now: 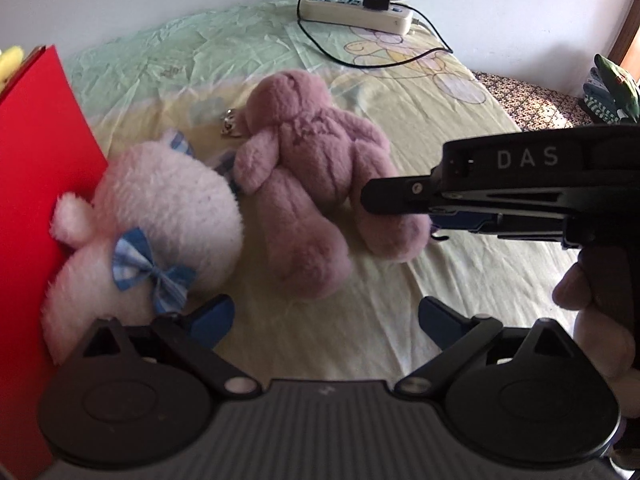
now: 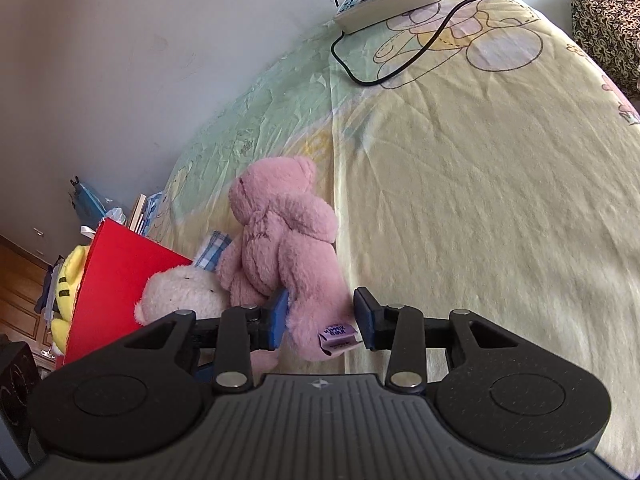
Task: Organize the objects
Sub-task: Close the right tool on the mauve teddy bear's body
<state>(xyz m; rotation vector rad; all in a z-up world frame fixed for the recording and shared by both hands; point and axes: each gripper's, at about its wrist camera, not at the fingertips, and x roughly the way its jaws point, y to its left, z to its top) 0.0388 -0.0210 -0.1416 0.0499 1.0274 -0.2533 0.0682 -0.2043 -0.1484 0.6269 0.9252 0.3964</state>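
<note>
A mauve-pink plush bear (image 1: 308, 184) lies on the bed sheet (image 1: 460, 280); it also shows in the right wrist view (image 2: 280, 240). A pale pink plush with a blue bow (image 1: 160, 224) lies beside it against a red box (image 1: 36, 200). My left gripper (image 1: 326, 320) is open and empty, just in front of both toys. My right gripper (image 2: 322, 320) is open, its blue pads on either side of the bear's leg with the purple tag (image 2: 336, 334); the left pad touches the fur, the right pad stands just clear. From the left wrist view it reaches in from the right (image 1: 400, 196).
The red box (image 2: 116, 280) holds a yellow plush (image 2: 68, 280). A white power strip (image 1: 356, 8) with a black cable (image 1: 360, 60) lies at the far end of the bed by the wall. A patterned cushion (image 2: 608, 20) sits beyond the bed's right edge.
</note>
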